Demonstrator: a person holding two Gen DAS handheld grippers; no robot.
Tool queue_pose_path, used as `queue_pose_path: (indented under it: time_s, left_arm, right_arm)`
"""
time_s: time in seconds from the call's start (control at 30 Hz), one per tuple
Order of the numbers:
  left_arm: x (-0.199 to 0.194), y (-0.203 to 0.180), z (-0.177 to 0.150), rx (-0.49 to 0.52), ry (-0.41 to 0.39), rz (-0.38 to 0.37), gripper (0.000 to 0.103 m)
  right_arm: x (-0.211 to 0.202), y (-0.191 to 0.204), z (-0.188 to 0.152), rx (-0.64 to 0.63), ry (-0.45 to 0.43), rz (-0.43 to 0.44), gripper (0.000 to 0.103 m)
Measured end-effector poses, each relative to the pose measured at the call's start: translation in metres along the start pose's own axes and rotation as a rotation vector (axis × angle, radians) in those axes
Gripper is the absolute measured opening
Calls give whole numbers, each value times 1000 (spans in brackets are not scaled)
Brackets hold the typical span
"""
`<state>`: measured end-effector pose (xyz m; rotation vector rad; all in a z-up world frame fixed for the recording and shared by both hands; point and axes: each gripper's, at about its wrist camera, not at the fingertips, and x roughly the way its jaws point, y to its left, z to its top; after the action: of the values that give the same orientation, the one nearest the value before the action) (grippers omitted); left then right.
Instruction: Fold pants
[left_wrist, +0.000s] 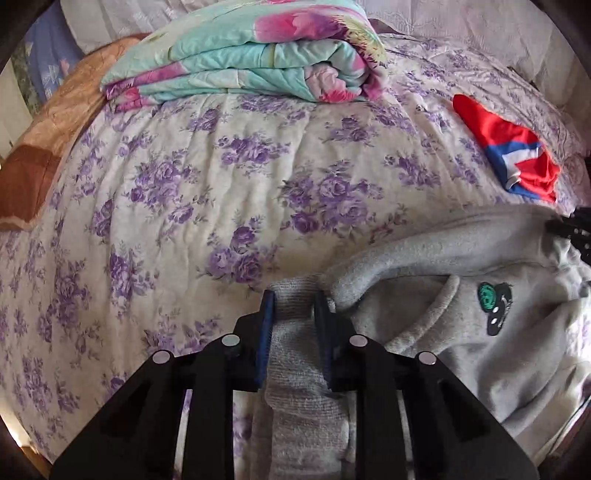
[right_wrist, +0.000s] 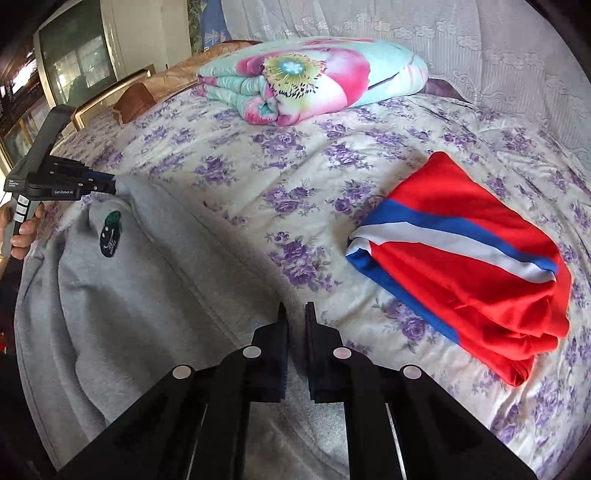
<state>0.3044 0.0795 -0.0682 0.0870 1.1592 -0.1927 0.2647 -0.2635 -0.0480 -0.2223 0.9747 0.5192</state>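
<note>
Grey ribbed cuff fabric of the grey fleece sweatpants (left_wrist: 295, 369) is seen clamped between the blue-padded fingers of the left gripper (left_wrist: 294, 308) at the bottom centre of the left wrist view, the jaws closed narrowly on the cloth. From there the pants are spread toward the lower right of the frame, where a small green and black embroidered patch (left_wrist: 495, 306) is sewn on the fleece. In the right wrist view the right gripper (right_wrist: 296, 314) is shown at the bottom centre with its jaws set narrow, a slim gap between them; grey fleece lies under and around the fingers, but whether any of it is pinched cannot be told. The pants (right_wrist: 122, 295) fill the lower left of that frame, with the left gripper (right_wrist: 110, 182) gripping their far edge at the left side. All of this is laid on a cream quilted bedspread printed with purple roses (left_wrist: 221, 166). Farther back, at the right, a folded red garment with blue and white stripes (right_wrist: 465, 258) is placed on the bedspread, well apart from the pants. At the top of the frame a folded turquoise quilt with large pink flowers (right_wrist: 317, 77) is set against white lace curtains (right_wrist: 480, 44).
</note>
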Motion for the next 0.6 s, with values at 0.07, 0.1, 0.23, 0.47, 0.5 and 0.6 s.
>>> queue_pose_path:
  time_s: [0.07, 0.1, 0.23, 0.47, 0.5, 0.6]
  left_arm:
    - [-1, 8, 0, -18, 13, 0, 24]
    - [-2, 10, -1, -17, 9, 9, 36]
    - [-10, 20, 0, -57, -32, 17, 85]
    - [21, -6, 9, -10, 45, -67, 64]
    - [24, -3, 12, -38, 50, -78, 61]
    - [17, 8, 14, -102, 36, -141, 51]
  right_arm:
    - [-1, -2, 0, 7, 3, -4, 8]
    - [-2, 0, -2, 5, 4, -10, 8]
    - [2, -4, 1, 17, 6, -16, 9]
    - [4, -3, 2, 25, 4, -19, 8]
    - [2, -2, 1, 23, -5, -21, 8]
    - [-8, 1, 0, 13, -37, -26, 8]
